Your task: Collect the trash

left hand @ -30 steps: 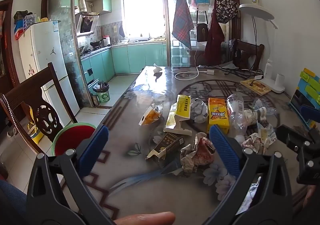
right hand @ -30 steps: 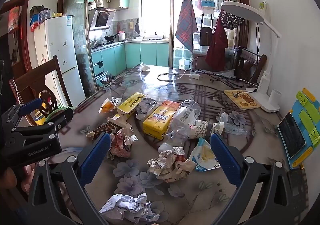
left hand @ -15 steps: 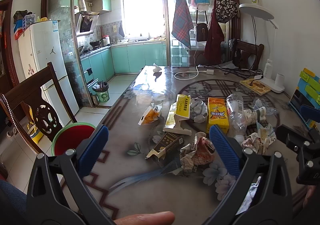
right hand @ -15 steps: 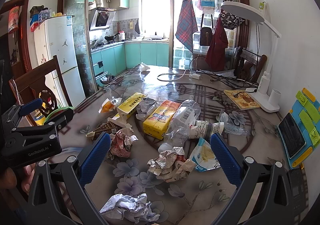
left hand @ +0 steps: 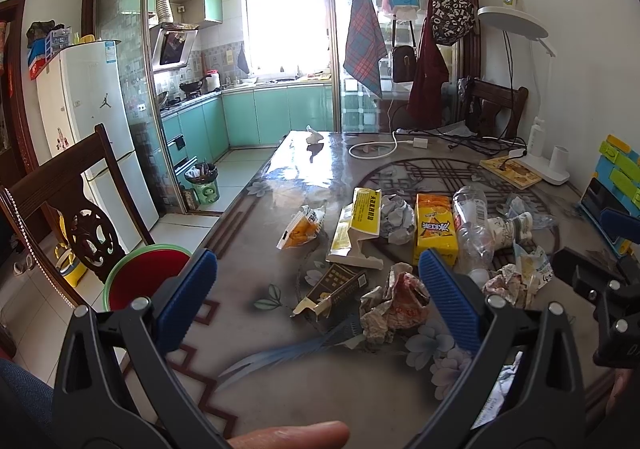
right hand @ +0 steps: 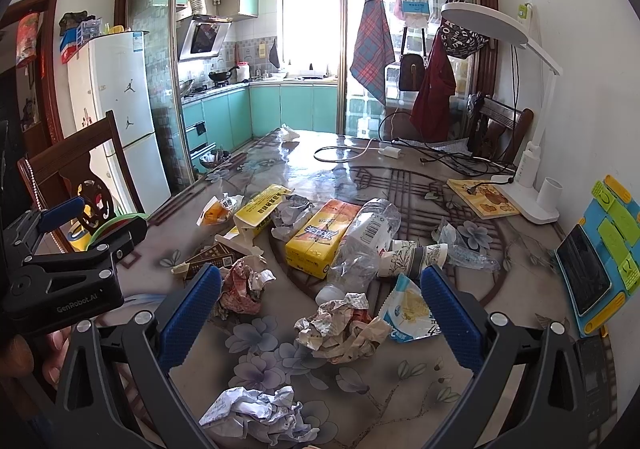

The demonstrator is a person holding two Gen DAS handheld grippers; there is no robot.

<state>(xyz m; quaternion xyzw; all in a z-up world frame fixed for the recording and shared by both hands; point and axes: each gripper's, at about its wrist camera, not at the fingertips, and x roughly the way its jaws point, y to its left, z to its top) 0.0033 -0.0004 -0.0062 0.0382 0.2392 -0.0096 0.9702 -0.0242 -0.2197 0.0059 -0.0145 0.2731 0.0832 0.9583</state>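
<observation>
Trash untouched – nothing has shifted over the last second

Your left gripper point(left hand: 316, 285) and right gripper point(right hand: 320, 299) hover with jaws spread wide and empty over the table point(right hand: 400, 381); the wrappers, yellow carton point(right hand: 322, 239) and crushed bottle point(right hand: 366, 245) lie mid-table, the red bin point(left hand: 148, 277) seemingly beside its left edge – so collecting hasn't begun

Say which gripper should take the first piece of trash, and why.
Probably the right gripper: it is open with a crumpled wrapper lying between its fingers. The left gripper, also open, sits nearer the red bin, suiting drop-offs.
</observation>
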